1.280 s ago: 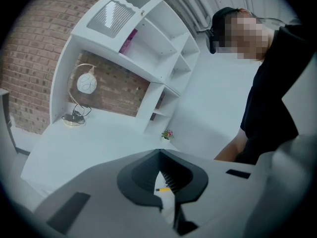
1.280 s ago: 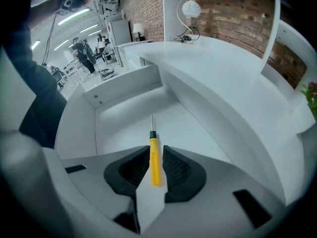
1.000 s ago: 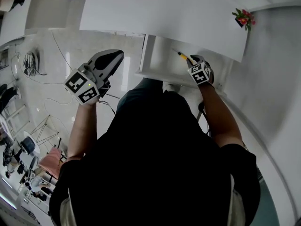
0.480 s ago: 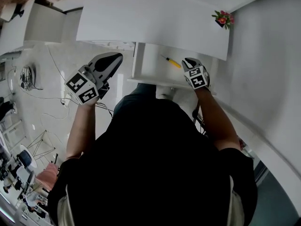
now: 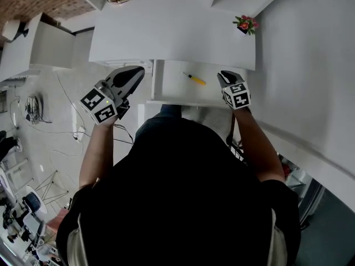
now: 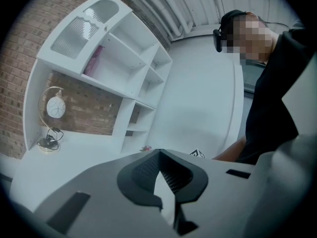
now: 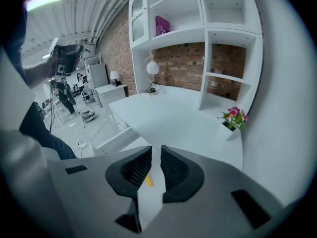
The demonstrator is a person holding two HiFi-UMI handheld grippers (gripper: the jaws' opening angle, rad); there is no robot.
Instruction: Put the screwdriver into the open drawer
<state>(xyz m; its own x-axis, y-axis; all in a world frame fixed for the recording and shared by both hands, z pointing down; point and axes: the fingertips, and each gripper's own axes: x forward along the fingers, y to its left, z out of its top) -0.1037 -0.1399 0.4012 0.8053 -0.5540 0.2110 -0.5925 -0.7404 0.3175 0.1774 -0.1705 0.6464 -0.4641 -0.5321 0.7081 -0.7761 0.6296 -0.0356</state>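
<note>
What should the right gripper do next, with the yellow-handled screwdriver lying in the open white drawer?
Probably just lift the right gripper away from the open white drawer. The yellow-handled screwdriver already lies flat on the drawer's floor, apart from the gripper, whose jaws stand slightly apart with nothing held. So the job looks done.

No legible text — only coded squares, left gripper (image 5: 135, 72), right gripper (image 5: 225, 75)
</note>
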